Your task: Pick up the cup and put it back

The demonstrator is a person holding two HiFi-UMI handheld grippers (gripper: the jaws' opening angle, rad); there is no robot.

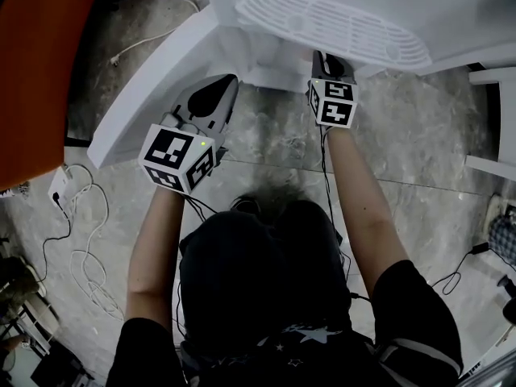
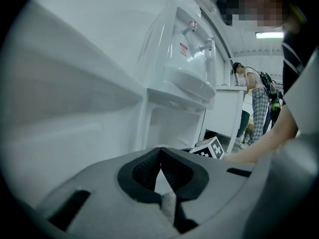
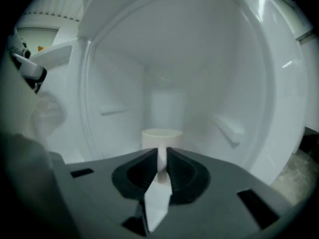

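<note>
A white cup [image 3: 162,135] stands upright inside the white lower compartment [image 3: 164,68] of a water dispenser [image 2: 185,59]. My right gripper [image 3: 162,156] reaches into that compartment, shut on the cup's near wall at the rim. In the head view the right gripper [image 1: 326,61] disappears under the dispenser's grated drip tray [image 1: 334,27], and the cup is hidden there. My left gripper [image 1: 216,95] hangs outside, left of the opening, shut with nothing in it [image 2: 160,151]. The right gripper's marker cube [image 2: 209,148] shows near the compartment's mouth.
The compartment's open white door [image 1: 153,79] stands beside my left gripper. An orange table [image 1: 32,71] is at far left, cables [image 1: 81,240] trail on the stone floor, and white furniture [image 1: 493,119] is at right. A person [image 2: 254,101] stands in the background.
</note>
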